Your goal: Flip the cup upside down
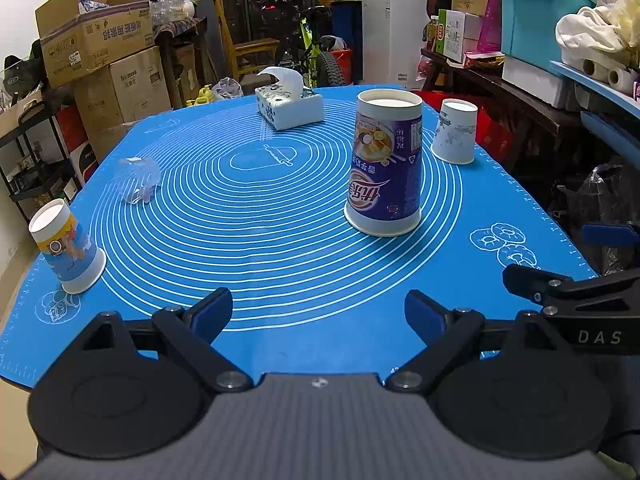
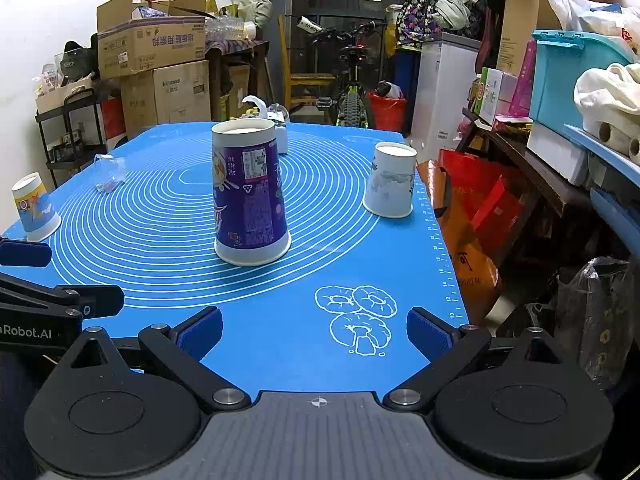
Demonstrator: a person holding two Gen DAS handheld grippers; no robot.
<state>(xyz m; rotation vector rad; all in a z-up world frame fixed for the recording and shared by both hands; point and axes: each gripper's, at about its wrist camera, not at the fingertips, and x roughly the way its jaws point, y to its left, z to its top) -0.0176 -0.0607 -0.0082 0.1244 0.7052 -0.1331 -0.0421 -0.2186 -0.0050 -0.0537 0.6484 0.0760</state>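
Observation:
A tall purple paper cup (image 1: 385, 168) stands upside down, wide mouth down, on the blue mat (image 1: 280, 272); it also shows in the right wrist view (image 2: 249, 194). A white cup (image 1: 455, 131) (image 2: 391, 180) stands upside down at the far right. A blue-and-yellow cup (image 1: 66, 247) (image 2: 35, 207) stands upside down at the left edge. A clear plastic cup (image 1: 137, 179) (image 2: 109, 173) lies at the left. My left gripper (image 1: 318, 316) is open and empty near the front edge. My right gripper (image 2: 316, 330) is open and empty, to the right of the left one.
A tissue box (image 1: 289, 107) stands at the mat's far side. Cardboard boxes (image 1: 100, 40) are stacked at the left, a bicycle (image 1: 308, 32) behind, and shelves with a teal bin (image 1: 540, 20) at the right. A red bag (image 2: 476, 216) sits by the table's right edge.

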